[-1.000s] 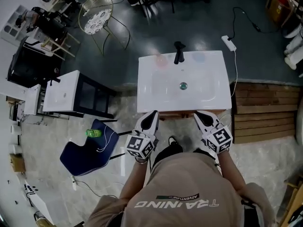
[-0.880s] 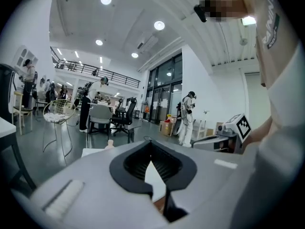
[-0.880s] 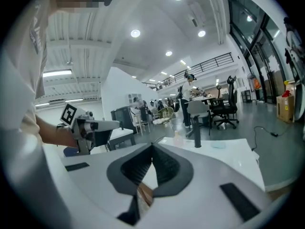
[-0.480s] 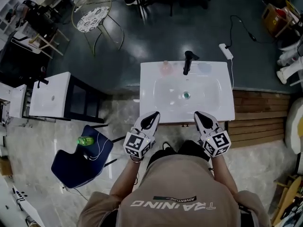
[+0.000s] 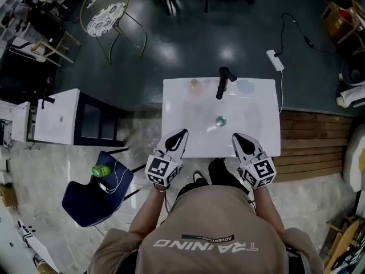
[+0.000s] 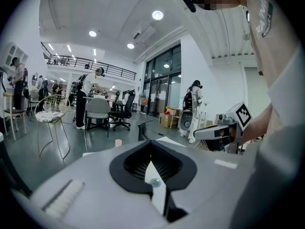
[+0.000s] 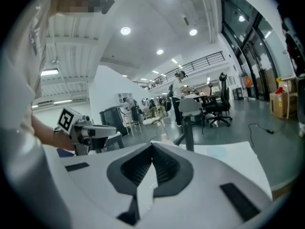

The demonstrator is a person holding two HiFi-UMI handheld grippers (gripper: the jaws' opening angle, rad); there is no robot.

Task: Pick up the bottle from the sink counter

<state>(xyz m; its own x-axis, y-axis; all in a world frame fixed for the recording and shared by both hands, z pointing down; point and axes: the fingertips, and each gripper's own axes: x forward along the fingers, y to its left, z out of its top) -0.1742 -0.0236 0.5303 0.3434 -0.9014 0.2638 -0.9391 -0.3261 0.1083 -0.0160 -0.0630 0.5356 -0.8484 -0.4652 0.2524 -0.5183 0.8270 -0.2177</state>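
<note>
At sink: left gripper, right gripper clenched, empty; shirt reads "TRAINING"; bottle probably by faucet.

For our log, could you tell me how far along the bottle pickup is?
Done: nothing; the pinkish bottle stands beside the faucet. In hand: left gripper and right gripper hover shut and empty over the counter near edge. Left: reach, grasp, lift.

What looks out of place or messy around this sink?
Nothing looks spilled or broken at the sink. One oddity: a green bottle sits on the blue chair, away from the sink.
</note>
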